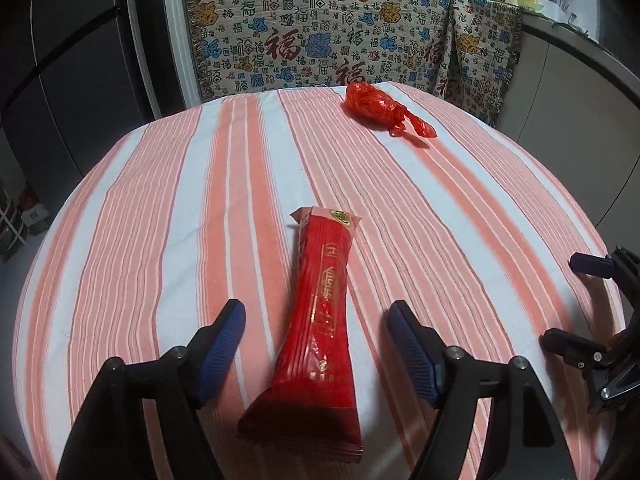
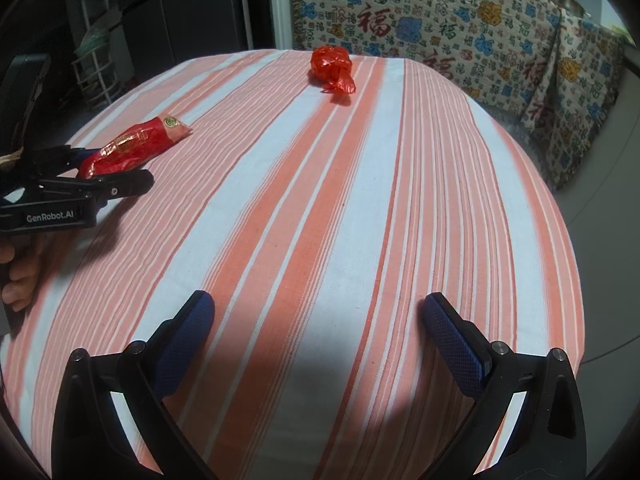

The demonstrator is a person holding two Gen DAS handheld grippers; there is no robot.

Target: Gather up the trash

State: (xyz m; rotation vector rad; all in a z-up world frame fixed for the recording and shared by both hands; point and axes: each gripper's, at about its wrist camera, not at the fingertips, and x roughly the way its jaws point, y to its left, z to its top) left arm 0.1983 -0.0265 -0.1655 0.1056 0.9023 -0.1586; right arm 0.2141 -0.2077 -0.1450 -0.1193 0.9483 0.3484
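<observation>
Through the left wrist camera we look down on a table draped in a striped cloth (image 1: 168,208) of orange-pink and white bands. Our left gripper (image 1: 316,318) has its jaws spread wide, and its 2 blue ribbed pads (image 1: 222,350) stand well clear of what lies between them. That thing is a long red wrapper (image 1: 318,320) with gold print, flat on the cloth, its near end broad and sealed, its far end pale with a small round gold emblem. Neither pad touches the wrapper.

Farther back, near the far edge of the table, we see a crumpled red plastic bag (image 1: 374,106), knotted, with a loose tail trailing toward the right. It sits well apart from the wrapper.

At the right margin of this view, the 2 dark fingers of our right gripper (image 1: 560,302) enter the scene, spread and with nothing between them.

Through the right wrist camera the same gripper (image 2: 318,318) shows its jaws wide apart above bare striped cloth, gripping nothing. At the left of that view we see the left gripper from the side, its black body marked "GenRobot.AI", with the red wrapper (image 2: 136,146) lying between its fingers, and part of a hand (image 2: 18,276) below it.

Behind the table hangs a patterned fabric (image 1: 320,28) printed with red, blue and yellow characters, draped over furniture.
</observation>
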